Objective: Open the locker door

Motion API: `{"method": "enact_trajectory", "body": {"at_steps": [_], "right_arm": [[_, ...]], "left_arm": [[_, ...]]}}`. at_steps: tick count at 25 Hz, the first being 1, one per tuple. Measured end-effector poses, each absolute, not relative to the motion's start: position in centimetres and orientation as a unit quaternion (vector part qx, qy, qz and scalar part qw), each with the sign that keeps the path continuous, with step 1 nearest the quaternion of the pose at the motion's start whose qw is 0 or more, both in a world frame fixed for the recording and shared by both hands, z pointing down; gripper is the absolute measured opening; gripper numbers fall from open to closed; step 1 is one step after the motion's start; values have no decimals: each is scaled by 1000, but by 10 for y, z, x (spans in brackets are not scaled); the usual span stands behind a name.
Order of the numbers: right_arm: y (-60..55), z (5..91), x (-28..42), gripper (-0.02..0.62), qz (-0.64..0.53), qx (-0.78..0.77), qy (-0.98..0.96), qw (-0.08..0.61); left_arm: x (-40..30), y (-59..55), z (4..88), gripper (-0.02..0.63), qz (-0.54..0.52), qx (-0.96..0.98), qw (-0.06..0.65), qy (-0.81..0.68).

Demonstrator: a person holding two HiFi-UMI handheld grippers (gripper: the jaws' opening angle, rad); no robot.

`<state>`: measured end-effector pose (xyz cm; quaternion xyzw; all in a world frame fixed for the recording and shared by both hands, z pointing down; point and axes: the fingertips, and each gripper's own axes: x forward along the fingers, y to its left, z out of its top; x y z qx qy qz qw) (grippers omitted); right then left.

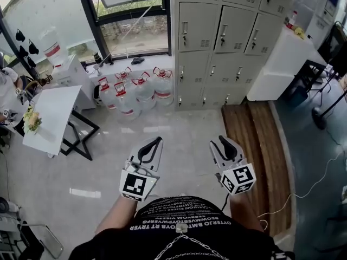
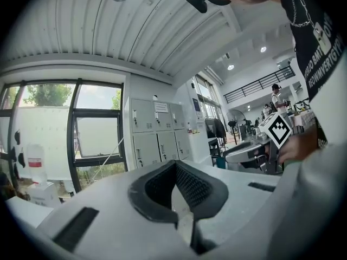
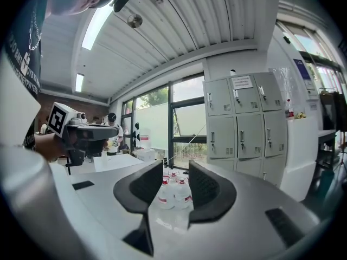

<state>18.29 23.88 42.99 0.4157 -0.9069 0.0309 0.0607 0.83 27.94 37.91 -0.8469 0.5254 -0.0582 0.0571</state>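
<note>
Two hand-held white claws with black pads: left claw (image 1: 152, 145), right claw (image 1: 223, 144). Pale grey metal locker doors (image 1: 198, 26): three columns, four rows showing. Clear red-capped water jugs (image 1: 143, 88): at least five. Two white worktops (image 1: 54, 112).

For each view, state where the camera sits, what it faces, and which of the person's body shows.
Head view: on the head, steeply down at floor; torso, forearms, left gripper, right gripper show.
Left gripper view: rides that gripper, faces lockers; its jaws together, torso at right.
Right gripper view: faces water bottles beyond its open jaws; torso at left.
Both gripper views share the lockers.
</note>
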Motion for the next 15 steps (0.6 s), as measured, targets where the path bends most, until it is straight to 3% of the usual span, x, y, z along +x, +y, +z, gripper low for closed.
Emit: {"method": "enact_trajectory", "body": {"at_steps": [15], "right_arm": [[225,451,191,127,74,418,-904,43]], "left_arm": [[43,265,388,-6,-83,-868,62,485]]}}
